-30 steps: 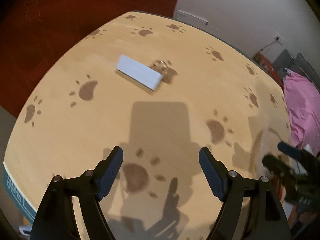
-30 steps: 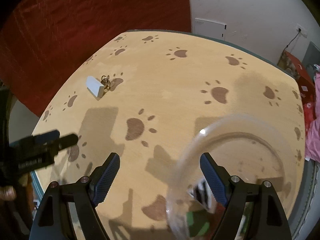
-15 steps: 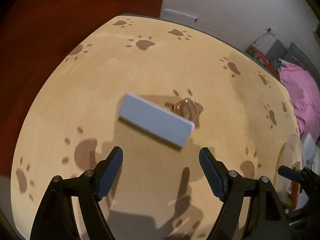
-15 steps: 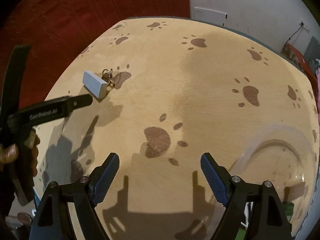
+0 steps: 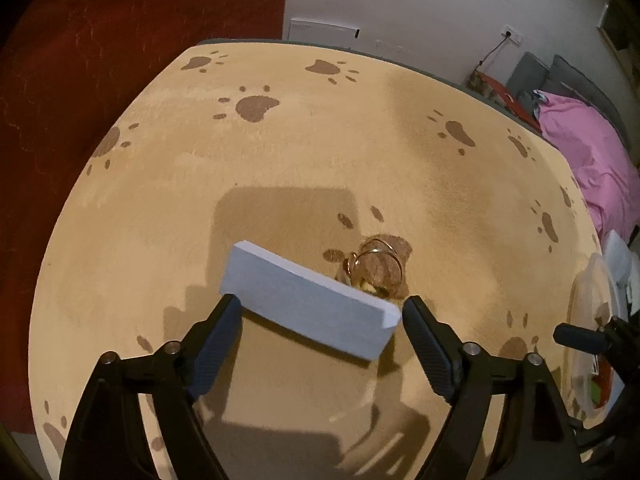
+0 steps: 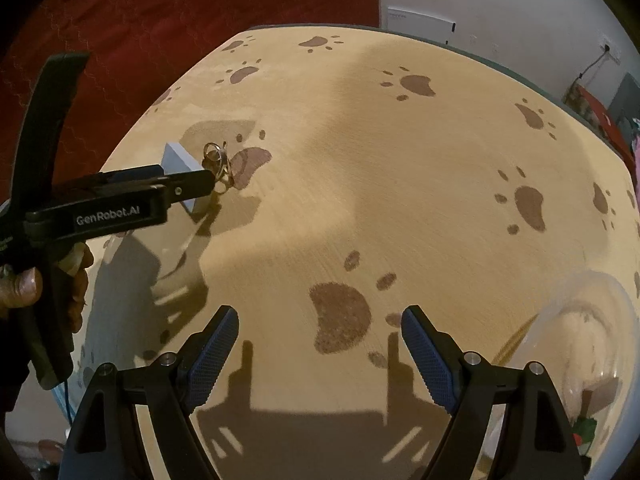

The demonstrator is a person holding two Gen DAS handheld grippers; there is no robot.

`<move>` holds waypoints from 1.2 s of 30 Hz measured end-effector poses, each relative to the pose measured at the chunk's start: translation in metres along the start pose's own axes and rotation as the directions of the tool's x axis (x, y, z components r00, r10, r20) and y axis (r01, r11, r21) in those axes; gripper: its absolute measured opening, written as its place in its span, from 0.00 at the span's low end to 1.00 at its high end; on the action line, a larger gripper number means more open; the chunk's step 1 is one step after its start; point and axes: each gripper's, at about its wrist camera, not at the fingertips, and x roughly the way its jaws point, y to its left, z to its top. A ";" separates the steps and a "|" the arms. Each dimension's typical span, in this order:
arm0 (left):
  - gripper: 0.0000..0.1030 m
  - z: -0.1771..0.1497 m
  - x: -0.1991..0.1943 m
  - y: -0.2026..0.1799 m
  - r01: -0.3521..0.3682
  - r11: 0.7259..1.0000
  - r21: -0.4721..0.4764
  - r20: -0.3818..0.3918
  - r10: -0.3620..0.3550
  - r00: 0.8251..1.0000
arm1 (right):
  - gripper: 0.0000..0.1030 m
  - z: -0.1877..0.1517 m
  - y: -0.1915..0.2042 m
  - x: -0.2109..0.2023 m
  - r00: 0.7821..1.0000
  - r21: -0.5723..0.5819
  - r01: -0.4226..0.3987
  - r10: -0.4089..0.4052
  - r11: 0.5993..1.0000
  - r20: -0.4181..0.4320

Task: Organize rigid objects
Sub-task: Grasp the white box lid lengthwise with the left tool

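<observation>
A pale blue-grey rectangular block (image 5: 308, 300) lies on the tan paw-print table (image 5: 280, 152). A small bunch of gold metal rings (image 5: 376, 268) rests just behind its right end. My left gripper (image 5: 322, 340) is open, its fingers on either side of the block's near edge, not closed on it. In the right wrist view the block (image 6: 178, 160) and rings (image 6: 218, 160) lie far left, partly hidden by the left gripper (image 6: 176, 184). My right gripper (image 6: 320, 344) is open and empty above bare table.
A clear plastic bowl (image 6: 592, 344) stands at the table's right edge, also in the left wrist view (image 5: 592, 320). A red carpet (image 5: 120, 40) lies beyond the table's left side. Pink fabric (image 5: 588, 152) and a white wall (image 5: 440, 8) are at the right and back.
My left gripper has moved forward to the block, which now sits between its open fingers. My right gripper has drifted left, away from the bowl. Nothing has been grasped.
</observation>
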 end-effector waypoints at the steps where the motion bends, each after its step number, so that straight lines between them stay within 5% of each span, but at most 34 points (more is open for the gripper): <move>1: 0.82 0.000 0.000 0.000 0.000 1.000 0.001 0.004 0.000 1.000 | 0.84 0.003 0.002 0.001 1.000 -0.005 0.002 -0.002 1.000 0.000; 4: 0.82 -0.002 0.005 0.001 0.009 1.000 0.013 -0.005 -0.009 1.000 | 0.84 0.010 0.006 0.004 1.000 -0.013 0.005 -0.005 1.000 0.001; 17: 0.45 -0.021 -0.010 0.016 0.128 0.992 0.011 -0.023 -0.127 0.992 | 0.84 0.042 0.033 0.017 1.000 -0.028 -0.005 0.006 1.000 0.030; 28: 0.52 -0.018 -0.021 0.044 0.152 0.982 -0.117 -0.026 -0.156 0.987 | 0.84 0.056 0.044 0.026 0.999 -0.028 0.004 -0.003 1.000 0.038; 36: 0.54 -0.002 -0.002 0.037 0.075 0.981 -0.181 -0.024 -0.081 0.996 | 0.84 0.056 0.039 0.028 0.999 -0.012 0.021 -0.021 1.000 0.028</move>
